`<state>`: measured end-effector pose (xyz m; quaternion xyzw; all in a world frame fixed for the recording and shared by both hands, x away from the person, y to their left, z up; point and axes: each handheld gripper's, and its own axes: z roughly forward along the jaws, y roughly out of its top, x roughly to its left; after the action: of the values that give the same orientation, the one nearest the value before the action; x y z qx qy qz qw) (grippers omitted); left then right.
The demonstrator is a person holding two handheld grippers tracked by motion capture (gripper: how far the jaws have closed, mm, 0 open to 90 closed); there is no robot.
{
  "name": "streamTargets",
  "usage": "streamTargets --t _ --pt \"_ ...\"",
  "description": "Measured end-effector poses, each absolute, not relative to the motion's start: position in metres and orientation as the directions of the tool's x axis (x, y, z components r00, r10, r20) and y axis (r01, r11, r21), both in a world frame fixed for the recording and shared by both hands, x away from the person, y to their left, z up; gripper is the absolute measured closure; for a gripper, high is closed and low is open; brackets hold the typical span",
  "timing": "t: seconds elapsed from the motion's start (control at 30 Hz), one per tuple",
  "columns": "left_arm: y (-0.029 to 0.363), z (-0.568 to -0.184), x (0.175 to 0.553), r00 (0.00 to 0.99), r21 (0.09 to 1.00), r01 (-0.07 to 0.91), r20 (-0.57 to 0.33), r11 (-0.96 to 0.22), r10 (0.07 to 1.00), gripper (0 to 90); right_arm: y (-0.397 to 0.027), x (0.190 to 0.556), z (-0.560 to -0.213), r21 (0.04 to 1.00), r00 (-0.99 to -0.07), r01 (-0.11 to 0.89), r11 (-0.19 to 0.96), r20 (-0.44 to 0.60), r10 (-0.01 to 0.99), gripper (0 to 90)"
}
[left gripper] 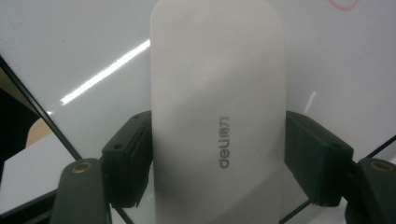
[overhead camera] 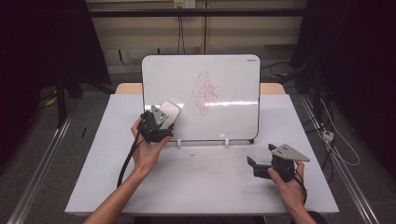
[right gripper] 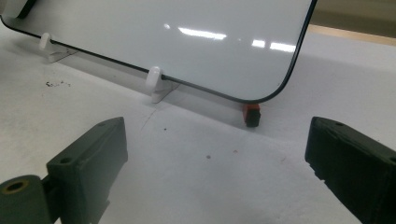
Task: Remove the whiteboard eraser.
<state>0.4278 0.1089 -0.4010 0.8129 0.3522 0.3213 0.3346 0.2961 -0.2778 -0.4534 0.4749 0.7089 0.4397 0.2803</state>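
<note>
A whiteboard [overhead camera: 224, 79] stands propped upright on the white table [overhead camera: 201, 186], with a red scribble [overhead camera: 205, 93] near its middle. My left gripper [overhead camera: 164, 122] is at the board's lower left and is shut on a white eraser [overhead camera: 170, 111] that lies against the board. In the left gripper view the eraser [left gripper: 217, 93] bears grey lettering, and the left gripper [left gripper: 218, 140] presses its pads on both long sides. My right gripper [overhead camera: 254, 165] rests low on the table at the right, open and holding nothing. In its own view the right gripper [right gripper: 215, 158] faces the whiteboard [right gripper: 187, 42] and its lower corner.
White clip feet [right gripper: 154, 77] hold the board's bottom edge. A small red and black piece [right gripper: 252, 114] sits under the board's right corner. A few dark specks lie on the table in front of the board. Cables trail from both grippers toward the near edge.
</note>
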Motion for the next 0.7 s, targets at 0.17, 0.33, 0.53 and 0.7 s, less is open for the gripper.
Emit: streamTargets --t 0.17,0.33,0.53,0.7 --pt "0.1064 -0.402 0.4277 0.534 0.766 0.36 0.298 -0.532 0.791 28.8 -0.2785 0.2963 -0.4532 0.891 -0.385 0.427 0.157 0.022 0.923 6.0" --pt "0.1048 -0.4019 0.4269 0.532 0.761 0.364 0.303 -0.537 0.791 29.7 -0.2779 0.2954 -0.4526 0.89 -0.389 0.427 0.16 0.021 0.921 5.8" --pt "0.1055 -0.4019 0.4269 0.53 0.765 0.36 0.304 -0.534 0.792 30.2 -0.2773 0.2963 -0.4527 0.891 -0.39 0.426 0.16 0.021 0.921 5.9" --pt "0.1077 -0.4009 0.428 0.543 0.766 0.361 0.291 -0.532 0.788 30.3 -0.2765 0.2984 -0.4531 0.889 -0.387 0.431 0.154 0.028 0.922 5.9"
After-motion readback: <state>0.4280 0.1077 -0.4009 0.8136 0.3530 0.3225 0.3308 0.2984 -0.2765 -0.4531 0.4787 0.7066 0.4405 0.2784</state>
